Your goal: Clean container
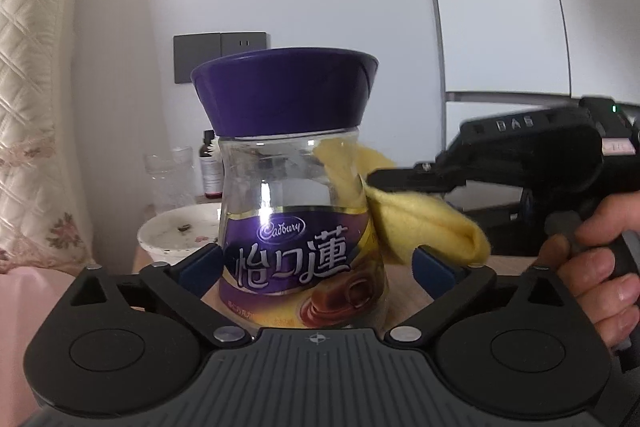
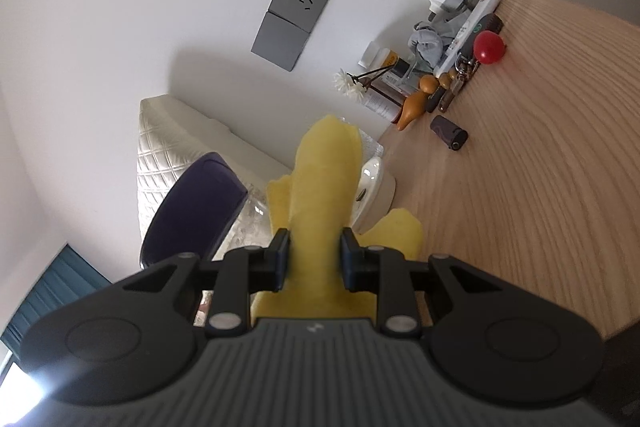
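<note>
A clear glass jar point(image 1: 296, 187) with a purple lid point(image 1: 285, 91) and a purple Cadbury label stands between the fingers of my left gripper point(image 1: 316, 273). The left pad touches the jar; a gap shows at the right pad. My right gripper point(image 2: 314, 261) is shut on a yellow cloth point(image 2: 320, 195) and presses it against the jar's right side, just under the lid. The cloth point(image 1: 420, 223) and the right gripper point(image 1: 404, 181) also show in the left wrist view. The purple lid point(image 2: 192, 203) shows at the left in the right wrist view.
A white bowl point(image 1: 176, 235) and a dark bottle point(image 1: 210, 163) stand behind the jar on the wooden table point(image 2: 520, 207). Small clutter with a red ball point(image 2: 489, 47) lies by the wall. A quilted cushion point(image 1: 36, 99) is at the left. A wall socket point(image 2: 292, 17) is above.
</note>
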{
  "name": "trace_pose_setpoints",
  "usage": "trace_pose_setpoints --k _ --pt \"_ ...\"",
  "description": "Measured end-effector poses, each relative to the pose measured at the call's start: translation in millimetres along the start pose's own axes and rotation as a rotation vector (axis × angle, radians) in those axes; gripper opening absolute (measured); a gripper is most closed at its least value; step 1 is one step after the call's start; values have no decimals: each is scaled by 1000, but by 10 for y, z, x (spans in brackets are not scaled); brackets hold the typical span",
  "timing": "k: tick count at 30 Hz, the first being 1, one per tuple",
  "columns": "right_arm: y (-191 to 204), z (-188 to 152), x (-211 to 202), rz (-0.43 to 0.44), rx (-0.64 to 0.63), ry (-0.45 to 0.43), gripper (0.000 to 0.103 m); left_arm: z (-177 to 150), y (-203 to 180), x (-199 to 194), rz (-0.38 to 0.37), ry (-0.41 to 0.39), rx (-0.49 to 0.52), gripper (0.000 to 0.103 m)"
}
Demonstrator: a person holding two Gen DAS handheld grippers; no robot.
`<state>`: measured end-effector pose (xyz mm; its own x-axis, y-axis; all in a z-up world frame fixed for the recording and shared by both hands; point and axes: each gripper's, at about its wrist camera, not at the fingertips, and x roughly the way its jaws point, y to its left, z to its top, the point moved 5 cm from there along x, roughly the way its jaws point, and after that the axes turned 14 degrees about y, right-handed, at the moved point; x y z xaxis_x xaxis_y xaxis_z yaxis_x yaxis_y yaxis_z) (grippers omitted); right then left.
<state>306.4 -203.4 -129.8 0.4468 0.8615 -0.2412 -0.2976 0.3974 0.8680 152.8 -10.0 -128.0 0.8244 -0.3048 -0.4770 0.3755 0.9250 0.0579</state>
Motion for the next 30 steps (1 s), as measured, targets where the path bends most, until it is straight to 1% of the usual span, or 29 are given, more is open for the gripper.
trace_pose_setpoints --k 5,8,10,13,15,17,20,23,24,30 --pt "-10 -58 -41 -7 0 4 27 24 109 15 -43 9 5 103" --pt "-18 -98 -66 -10 3 7 27 29 197 45 -74 35 -2 103" --pt "-23 -125 -83 -11 5 9 27 31 274 83 -76 64 -25 103" --pt "-30 -164 -105 -14 7 12 27 34 339 120 -119 75 -35 103" --pt "-31 -172 -83 -16 6 26 27 15 321 148 -123 85 -24 103" --pt "-32 -162 -55 -17 4 31 27 0 281 131 -102 83 -14 103" --pt "-56 -101 -92 4 3 44 27 15 235 134 -81 78 -38 103" --pt "-8 -98 -95 -2 -2 33 27 -14 132 101 -49 74 -64 103" --pt "10 -97 -96 -7 -6 29 27 69 135 132 -41 73 -70 103" --pt "97 -95 -122 -25 -8 2 27 38 17 48 23 78 -92 103"
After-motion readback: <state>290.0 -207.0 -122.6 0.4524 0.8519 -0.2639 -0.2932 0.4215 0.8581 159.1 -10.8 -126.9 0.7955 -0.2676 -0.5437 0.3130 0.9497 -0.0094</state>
